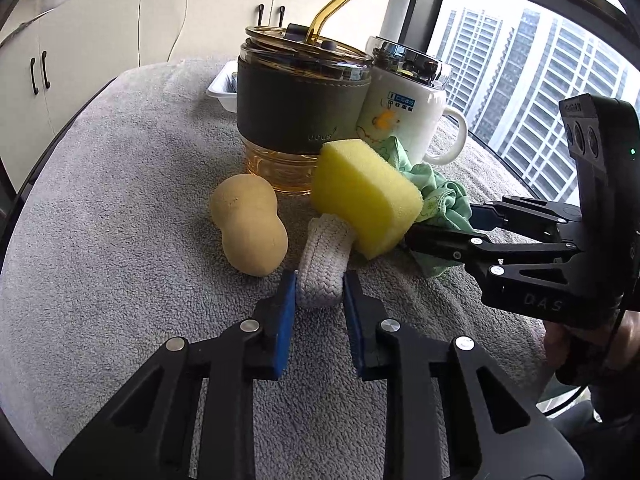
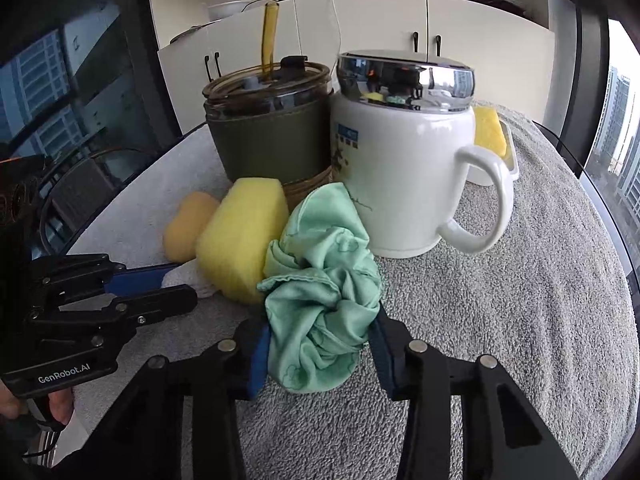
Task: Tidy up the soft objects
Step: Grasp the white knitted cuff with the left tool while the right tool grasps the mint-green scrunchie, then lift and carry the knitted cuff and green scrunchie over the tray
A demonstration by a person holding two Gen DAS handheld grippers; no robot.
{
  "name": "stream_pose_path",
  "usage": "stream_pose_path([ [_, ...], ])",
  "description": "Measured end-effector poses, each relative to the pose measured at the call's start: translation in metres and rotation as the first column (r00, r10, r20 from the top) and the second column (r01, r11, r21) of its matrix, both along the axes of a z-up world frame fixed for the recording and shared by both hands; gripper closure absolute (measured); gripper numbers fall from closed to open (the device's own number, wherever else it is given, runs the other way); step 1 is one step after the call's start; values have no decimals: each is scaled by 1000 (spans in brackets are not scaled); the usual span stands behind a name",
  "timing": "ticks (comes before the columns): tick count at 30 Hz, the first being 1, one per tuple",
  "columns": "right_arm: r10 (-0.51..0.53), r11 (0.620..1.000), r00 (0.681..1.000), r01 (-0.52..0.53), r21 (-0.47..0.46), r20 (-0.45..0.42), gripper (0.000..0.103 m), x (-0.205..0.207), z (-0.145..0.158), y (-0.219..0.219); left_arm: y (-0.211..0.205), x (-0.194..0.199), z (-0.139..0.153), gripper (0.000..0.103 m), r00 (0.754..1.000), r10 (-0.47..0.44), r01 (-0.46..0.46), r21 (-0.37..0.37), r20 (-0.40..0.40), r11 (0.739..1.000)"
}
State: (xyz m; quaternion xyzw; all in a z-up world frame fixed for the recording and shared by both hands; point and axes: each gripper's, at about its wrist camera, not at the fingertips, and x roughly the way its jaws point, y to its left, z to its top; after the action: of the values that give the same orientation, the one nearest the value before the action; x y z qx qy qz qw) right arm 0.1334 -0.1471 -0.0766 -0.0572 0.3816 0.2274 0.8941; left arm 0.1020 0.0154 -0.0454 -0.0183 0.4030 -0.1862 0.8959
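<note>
Left wrist: left claw (image 1: 319, 285) clamped on knit roll (image 1: 323, 266), right claw (image 2: 320, 334) pinching green cloth (image 2: 320, 284), sponge (image 1: 366, 196) btwn.

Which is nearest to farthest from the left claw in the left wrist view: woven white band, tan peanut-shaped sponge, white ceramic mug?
1. Woven white band, between the left claw's pads.
2. Tan peanut-shaped sponge, just left.
3. White ceramic mug, back right.

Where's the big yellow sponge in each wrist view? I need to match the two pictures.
Left wrist: yellow sponge at centre, propped on the woven white cloth that the left claw grips.
Right wrist: left of centre, touching the green cloth.
Shared landmark: white mug behind it.
</note>
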Motion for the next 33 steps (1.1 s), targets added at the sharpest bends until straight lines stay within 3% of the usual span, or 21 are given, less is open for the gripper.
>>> stream_pose_path([
  [8, 0, 1000, 1000, 0, -10, 5, 67, -6, 3, 0, -2, -1, 1, 82, 1000, 1, -1, 15, 4, 1000],
  [19, 3, 1000, 1000, -3, 2, 18, 68, -20, 16, -9, 3, -17, 14, 82, 1000, 4, -4, -3, 29, 1000],
  [33, -60, 998, 995, 60, 1, 77, 68, -40, 59, -52, 26, -32, 70, 82, 990, 43, -41, -16, 136, 999],
])
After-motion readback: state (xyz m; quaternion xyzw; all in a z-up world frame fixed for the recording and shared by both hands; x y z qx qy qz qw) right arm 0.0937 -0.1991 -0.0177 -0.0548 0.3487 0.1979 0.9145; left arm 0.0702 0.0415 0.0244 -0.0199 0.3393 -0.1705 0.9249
